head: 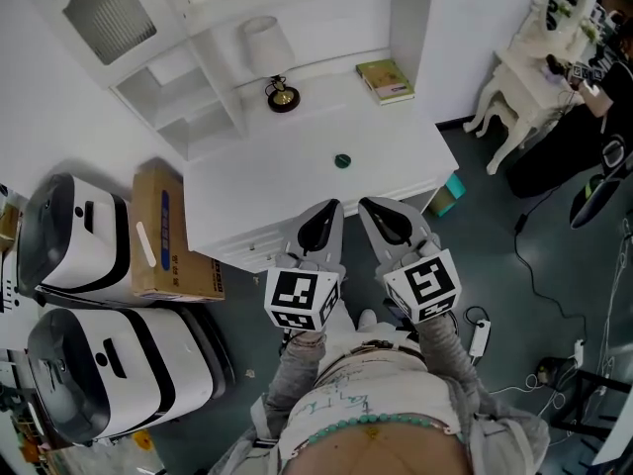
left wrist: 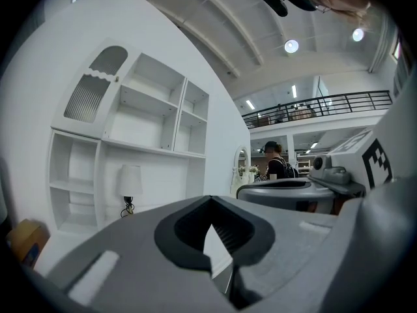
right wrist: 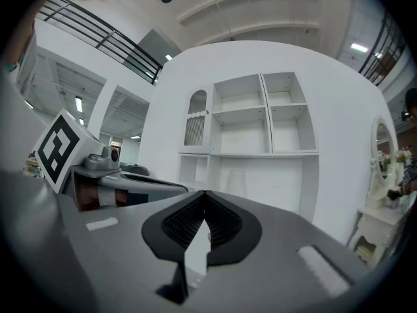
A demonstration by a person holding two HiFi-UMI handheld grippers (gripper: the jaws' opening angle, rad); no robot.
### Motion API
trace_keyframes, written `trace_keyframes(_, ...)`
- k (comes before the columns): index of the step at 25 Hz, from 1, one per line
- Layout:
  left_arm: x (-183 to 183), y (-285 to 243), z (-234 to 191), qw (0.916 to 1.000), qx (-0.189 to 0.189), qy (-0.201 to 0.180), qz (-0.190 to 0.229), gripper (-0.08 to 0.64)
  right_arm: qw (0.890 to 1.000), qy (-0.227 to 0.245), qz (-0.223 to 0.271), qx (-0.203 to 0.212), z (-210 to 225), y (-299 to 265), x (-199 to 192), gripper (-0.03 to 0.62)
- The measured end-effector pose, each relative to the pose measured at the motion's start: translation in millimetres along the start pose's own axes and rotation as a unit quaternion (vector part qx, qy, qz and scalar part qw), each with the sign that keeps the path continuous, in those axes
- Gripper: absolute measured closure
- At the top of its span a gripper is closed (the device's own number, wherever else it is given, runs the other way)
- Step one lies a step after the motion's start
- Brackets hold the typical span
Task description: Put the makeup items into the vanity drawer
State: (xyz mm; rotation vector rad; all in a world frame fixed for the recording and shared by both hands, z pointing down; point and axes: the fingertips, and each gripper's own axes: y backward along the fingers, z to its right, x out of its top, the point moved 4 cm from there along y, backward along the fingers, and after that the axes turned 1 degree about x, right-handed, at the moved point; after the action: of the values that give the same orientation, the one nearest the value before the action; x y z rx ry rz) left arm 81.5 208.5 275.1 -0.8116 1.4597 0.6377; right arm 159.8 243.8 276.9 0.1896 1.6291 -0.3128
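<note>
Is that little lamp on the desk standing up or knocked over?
Standing: the lamp has its shade straight above its base.

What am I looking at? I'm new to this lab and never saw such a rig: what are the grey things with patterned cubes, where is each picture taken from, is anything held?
No robot: a person carries two hand-held grey two-jaw grippers; the cubes are part of them. The head view comes from a camera on the person's head, looking steeply down: left gripper at left, right gripper beside it. The other two pictures come from cameras riding on each gripper, looking along its jaws. Both pairs of jaws are together, holding nothing. On the white vanity desk are a white-shaded lamp, a yellow-green book and a small dark green round item.
</note>
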Motion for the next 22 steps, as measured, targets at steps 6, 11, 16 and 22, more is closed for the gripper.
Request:
trace_keyframes(6, 7, -23, -26, 0.9999, -0.016, 0.0, 0.004, 0.558, 1.0, 0.002, -0.003, -0.015, 11, -30, 3, 0.565)
trace_keyframes(11, 13, -44, -52, 0.9994, -0.034, -0.003, 0.008, 0.558, 1.0, 0.008, 0.001, -0.025, 20, -61, 9, 0.565)
trace_keyframes(16, 19, -64, -82, 0.9986, -0.049, -0.011, 0.014, 0.558, 0.999, 0.014, 0.004, -0.041, 27, -93, 13, 0.565)
trace_keyframes(22, 17, -79, -113, 0.9978, -0.065, -0.01, 0.008, 0.558, 0.998, 0.015, -0.005, -0.059, 28, -123, 11, 0.565)
